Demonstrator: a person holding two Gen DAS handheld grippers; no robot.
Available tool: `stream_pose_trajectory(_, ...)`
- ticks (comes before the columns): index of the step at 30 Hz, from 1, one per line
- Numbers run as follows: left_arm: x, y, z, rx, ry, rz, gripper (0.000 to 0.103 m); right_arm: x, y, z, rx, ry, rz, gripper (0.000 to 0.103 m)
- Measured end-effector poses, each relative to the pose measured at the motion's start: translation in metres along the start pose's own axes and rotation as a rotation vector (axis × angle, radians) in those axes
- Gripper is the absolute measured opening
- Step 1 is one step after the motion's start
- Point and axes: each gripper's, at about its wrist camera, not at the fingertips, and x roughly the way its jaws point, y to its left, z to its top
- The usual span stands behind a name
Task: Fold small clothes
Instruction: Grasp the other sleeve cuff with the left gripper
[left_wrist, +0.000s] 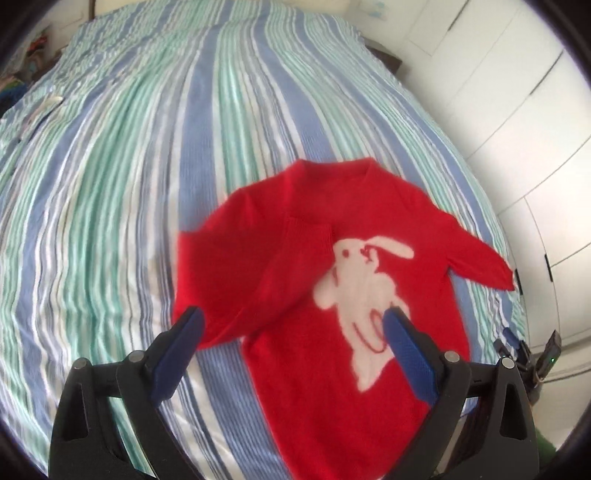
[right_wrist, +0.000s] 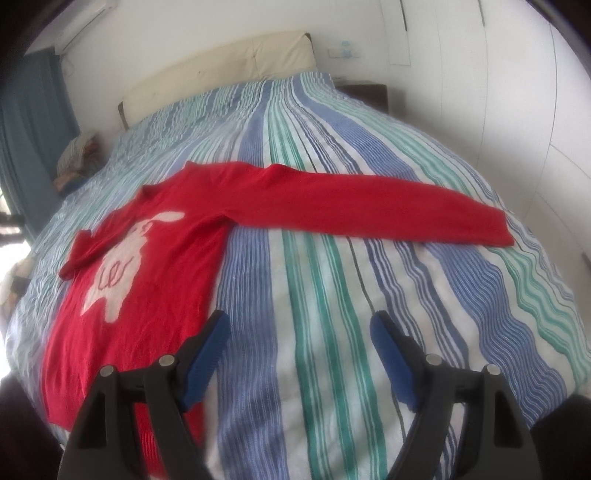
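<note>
Our left gripper hangs with jaws spread wide and empty above the red sweater, one sleeve folded across its chest. Our right gripper, also spread, hovers over the striped bedspread beside the outstretched sleeve.

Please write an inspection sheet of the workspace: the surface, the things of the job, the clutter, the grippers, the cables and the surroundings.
Surface: striped bedcover, slightly wrinkled.
Job's things: red sweater lying flat with the rabbit picture up; one sleeve folded over the body, the other sleeve stretched out sideways.
Clutter: small pile at the far edge of the bed.
Grippers: left gripper open, empty, above the sweater; right gripper open, empty, beside the sweater's hem.
Cables: nothing seen.
Surroundings: headboard, white cabinets, blue curtain.
</note>
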Motion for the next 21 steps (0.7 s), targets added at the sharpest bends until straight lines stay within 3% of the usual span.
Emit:
stream_pose_trajectory(3, 0.050, -0.006, 0.031, 0.028, 0.081, 0.030, 0.095, 0.007, 0.006, -0.002, -0.031, 0.016, -0.004, 0.078)
stream_pose_trajectory(6, 0.098, -0.010, 0.047, 0.037, 0.146, 0.074, 0.083, 0.011, 0.010, -0.005, -0.057, 0.040, -0.005, 0.078)
stream_pose_trajectory(12, 0.158, -0.012, 0.057, 0.056, 0.204, 0.178, 0.082, 0.019, 0.011, -0.008, -0.070, 0.071, -0.002, 0.078)
stream_pose_trajectory(14, 0.168, -0.015, 0.054, 0.067, 0.219, 0.152, 0.069, 0.021, 0.011, -0.009, -0.068, 0.078, -0.007, 0.078)
stream_pose_trajectory(15, 0.170, -0.019, 0.051, 0.081, 0.217, 0.132, 0.049, 0.022, 0.011, -0.009, -0.072, 0.081, -0.015, 0.078)
stream_pose_trajectory(16, 0.169, -0.024, 0.048, 0.102, 0.211, 0.107, 0.019, 0.023, 0.011, -0.010, -0.074, 0.083, -0.019, 0.078)
stream_pose_trajectory(17, 0.165, -0.029, 0.044, 0.128, 0.199, 0.102, 0.010, 0.023, 0.011, -0.010, -0.075, 0.086, -0.021, 0.078)
stream_pose_trajectory(19, 0.147, -0.033, 0.038, 0.165, 0.149, 0.106, 0.007, 0.024, 0.011, -0.009, -0.074, 0.086, -0.028, 0.078)
stream_pose_trajectory(21, 0.110, -0.021, 0.034, 0.118, 0.055, 0.094, 0.006, 0.024, 0.009, -0.009, -0.065, 0.083, -0.028, 0.078)
